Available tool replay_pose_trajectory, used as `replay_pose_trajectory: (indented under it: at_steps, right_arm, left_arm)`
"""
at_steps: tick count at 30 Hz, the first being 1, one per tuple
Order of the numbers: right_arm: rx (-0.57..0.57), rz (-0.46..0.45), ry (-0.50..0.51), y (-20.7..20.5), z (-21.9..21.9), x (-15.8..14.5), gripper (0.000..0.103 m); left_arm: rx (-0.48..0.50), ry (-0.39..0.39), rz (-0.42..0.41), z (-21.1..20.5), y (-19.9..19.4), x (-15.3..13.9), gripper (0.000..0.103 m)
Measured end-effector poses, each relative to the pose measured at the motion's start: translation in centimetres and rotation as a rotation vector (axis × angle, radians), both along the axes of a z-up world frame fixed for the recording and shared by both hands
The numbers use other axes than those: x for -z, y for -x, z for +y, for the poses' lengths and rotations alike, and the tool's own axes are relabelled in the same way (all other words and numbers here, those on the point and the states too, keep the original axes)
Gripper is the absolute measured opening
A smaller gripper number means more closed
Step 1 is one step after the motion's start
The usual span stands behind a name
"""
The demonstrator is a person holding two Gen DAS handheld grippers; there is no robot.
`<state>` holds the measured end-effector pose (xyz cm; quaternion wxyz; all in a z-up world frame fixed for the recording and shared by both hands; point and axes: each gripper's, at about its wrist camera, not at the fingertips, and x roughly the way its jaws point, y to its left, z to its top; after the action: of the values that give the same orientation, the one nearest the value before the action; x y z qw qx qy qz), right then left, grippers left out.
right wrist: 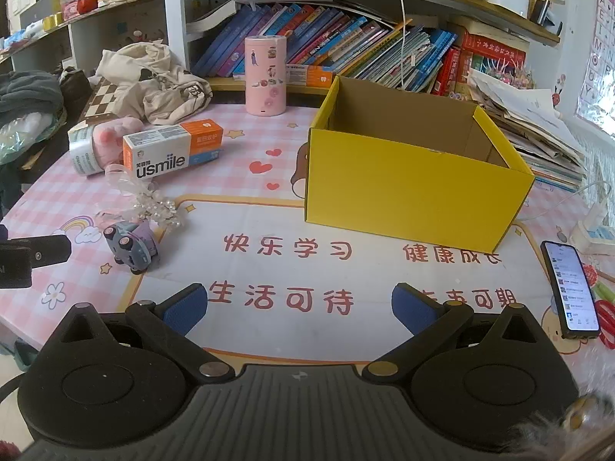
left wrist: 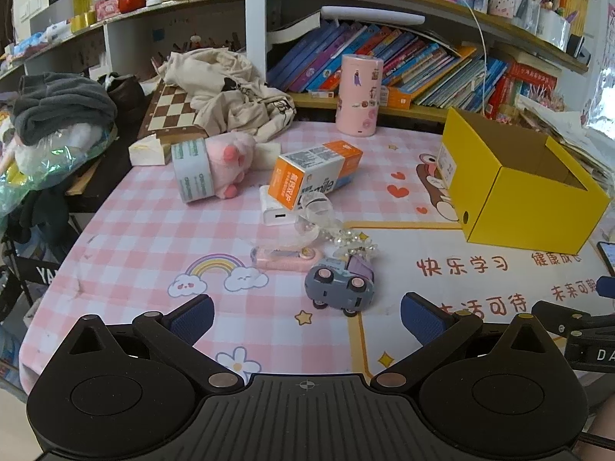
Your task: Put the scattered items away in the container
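Looking into the yellow box point(right wrist: 415, 184) on the right, we see only its bare brown walls, so we think nothing has been put away yet. Our left gripper point(left wrist: 305, 317) and right gripper point(right wrist: 300, 307) both hang over the table with their jaws spread wide, and neither has anything in it.

All the things still lie out on the pink mat, left of the box: the toy car point(left wrist: 340, 282), the sparkly hair bow point(left wrist: 326, 226), the orange toothpaste box point(left wrist: 313, 173), the roll of tape point(left wrist: 192, 173) and the pink plush toy point(left wrist: 230, 161). The car is nearest to us.

Only the left view shows the pink cutter point(left wrist: 286, 259) and the white charger point(left wrist: 276, 209). Only the right view shows the inside of the box and all of the phone point(right wrist: 572, 288) at the near right.
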<state>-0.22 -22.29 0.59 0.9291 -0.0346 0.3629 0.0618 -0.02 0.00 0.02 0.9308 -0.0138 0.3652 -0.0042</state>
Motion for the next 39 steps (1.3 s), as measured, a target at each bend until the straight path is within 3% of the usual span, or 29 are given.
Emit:
replay_pose_trajectory:
  at_steps: [39]
  right_arm:
    - [-0.001,-0.015,0.005,0.3,0.5,-0.37,0.103]
  left_arm:
    - [-0.006,0.011,-0.003,-0.13,0.33,0.28,0.103]
